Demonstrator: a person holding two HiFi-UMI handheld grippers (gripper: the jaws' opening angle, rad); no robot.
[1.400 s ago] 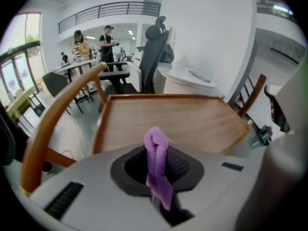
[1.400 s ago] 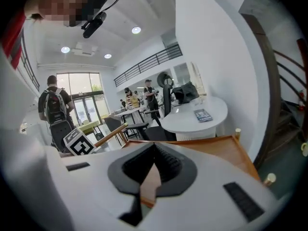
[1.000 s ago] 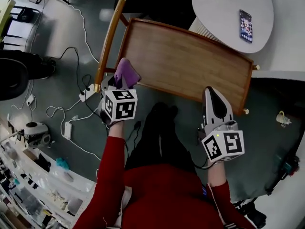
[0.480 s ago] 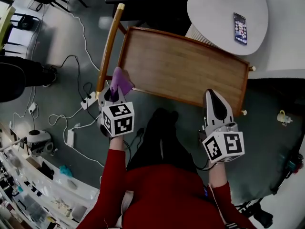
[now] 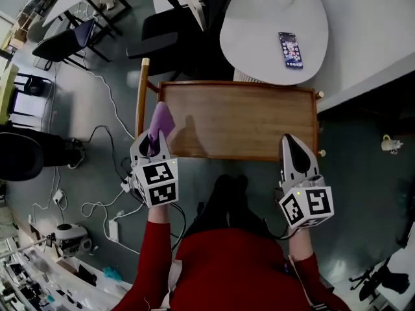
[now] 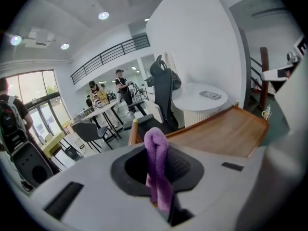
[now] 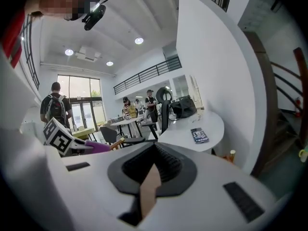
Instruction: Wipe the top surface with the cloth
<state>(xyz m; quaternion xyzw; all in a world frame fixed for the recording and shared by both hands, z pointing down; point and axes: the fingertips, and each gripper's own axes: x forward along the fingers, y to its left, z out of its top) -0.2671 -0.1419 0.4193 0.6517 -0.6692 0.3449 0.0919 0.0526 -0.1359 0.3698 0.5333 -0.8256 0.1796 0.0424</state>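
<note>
A wooden table top (image 5: 240, 118) with raised edges lies in front of me; the left gripper view shows it too (image 6: 226, 134). My left gripper (image 5: 154, 135) is shut on a purple cloth (image 5: 161, 119), which sticks up out of the jaws (image 6: 155, 148). It hovers over the top's near-left corner, beside the wooden handle bar (image 5: 141, 96). I cannot tell if the cloth touches the wood. My right gripper (image 5: 291, 141) is shut with nothing in it (image 7: 153, 150). It points at the near-right edge of the top.
A white rounded table (image 5: 259, 24) with a phone (image 5: 293, 49) stands just beyond the wooden top. Office chairs (image 5: 172, 34) stand at the back left. Cables and a power strip (image 5: 97, 148) lie on the floor at left. A small mug (image 5: 391, 143) sits on the floor at right.
The head view has swung, so the wooden top now lies square to me. My left gripper with the cloth has drawn back slightly at the near-left corner. The right gripper has kept its place.
</note>
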